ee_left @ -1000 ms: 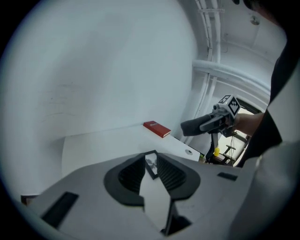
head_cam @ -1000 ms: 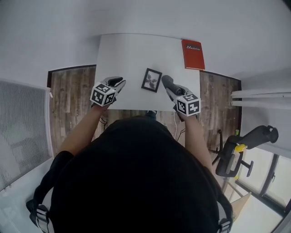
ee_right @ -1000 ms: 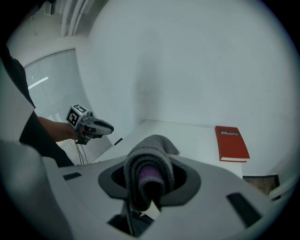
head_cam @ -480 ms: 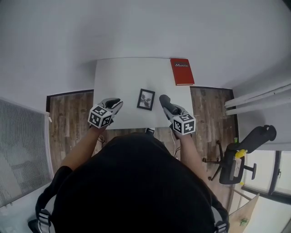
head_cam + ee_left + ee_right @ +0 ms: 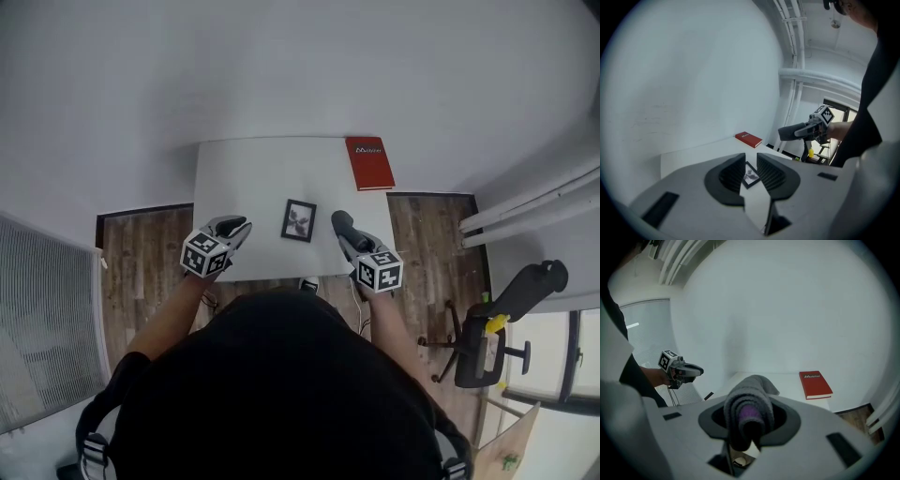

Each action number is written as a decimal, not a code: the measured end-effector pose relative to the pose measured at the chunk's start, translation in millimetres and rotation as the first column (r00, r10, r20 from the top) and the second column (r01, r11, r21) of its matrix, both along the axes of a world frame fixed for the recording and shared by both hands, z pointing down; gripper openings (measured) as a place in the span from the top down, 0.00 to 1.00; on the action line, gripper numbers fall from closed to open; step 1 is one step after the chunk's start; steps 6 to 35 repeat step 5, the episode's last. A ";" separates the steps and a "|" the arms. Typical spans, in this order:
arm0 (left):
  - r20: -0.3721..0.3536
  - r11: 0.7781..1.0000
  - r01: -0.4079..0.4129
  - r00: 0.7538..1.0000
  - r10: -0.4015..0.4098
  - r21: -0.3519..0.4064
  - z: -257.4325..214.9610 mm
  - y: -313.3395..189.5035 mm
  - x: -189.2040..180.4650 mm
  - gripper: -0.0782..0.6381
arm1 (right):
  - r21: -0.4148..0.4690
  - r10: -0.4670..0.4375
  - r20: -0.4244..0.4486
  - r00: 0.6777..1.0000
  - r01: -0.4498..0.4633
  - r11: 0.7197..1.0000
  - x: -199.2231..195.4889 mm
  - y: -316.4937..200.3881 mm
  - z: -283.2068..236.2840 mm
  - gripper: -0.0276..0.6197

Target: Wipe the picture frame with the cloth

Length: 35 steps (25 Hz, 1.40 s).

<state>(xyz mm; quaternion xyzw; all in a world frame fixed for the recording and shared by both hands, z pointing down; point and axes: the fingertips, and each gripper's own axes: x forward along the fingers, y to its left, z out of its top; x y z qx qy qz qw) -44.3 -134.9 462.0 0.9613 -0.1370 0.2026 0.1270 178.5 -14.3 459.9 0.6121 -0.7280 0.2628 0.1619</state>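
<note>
My left gripper (image 5: 236, 227) hangs to the left of the picture frame (image 5: 299, 220), over the near edge of the white table (image 5: 244, 169). Its jaws stand a little apart with nothing between them, and through that gap I can see the frame lying flat on the tabletop beyond. My right gripper (image 5: 343, 225) is just to the right of the frame, apart from it, and is clenched on the grey cloth (image 5: 749, 406). The cloth is rolled up and bulges out past the jaw tips. There is a purple patch in the middle of the roll. I think it is an inner fold, but that view is too close to be sure. The frame, dark-edged around a pale picture, sits roughly midway between the two grippers. Beyond the frame and to its right, a red book (image 5: 369, 163) lies at the table's far corner.
</note>
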 end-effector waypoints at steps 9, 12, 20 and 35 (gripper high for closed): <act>0.003 1.000 0.000 1.000 0.000 -0.002 -2.7 10.4 -5.8 0.78 | -0.001 0.003 0.005 1.000 -0.003 1.000 -3.2 12.5 0.1 0.78; 0.003 1.000 0.000 1.000 0.000 -0.002 -2.7 10.4 -5.8 0.78 | -0.001 0.003 0.005 1.000 -0.003 1.000 -3.2 12.5 0.1 0.78; 0.003 1.000 0.000 1.000 0.000 -0.002 -2.7 10.4 -5.8 0.78 | -0.001 0.003 0.005 1.000 -0.003 1.000 -3.2 12.5 0.1 0.78; 0.003 1.000 0.000 1.000 0.000 -0.002 -2.7 10.4 -5.8 0.78 | -0.001 0.003 0.005 1.000 -0.003 1.000 -3.2 12.5 0.1 0.78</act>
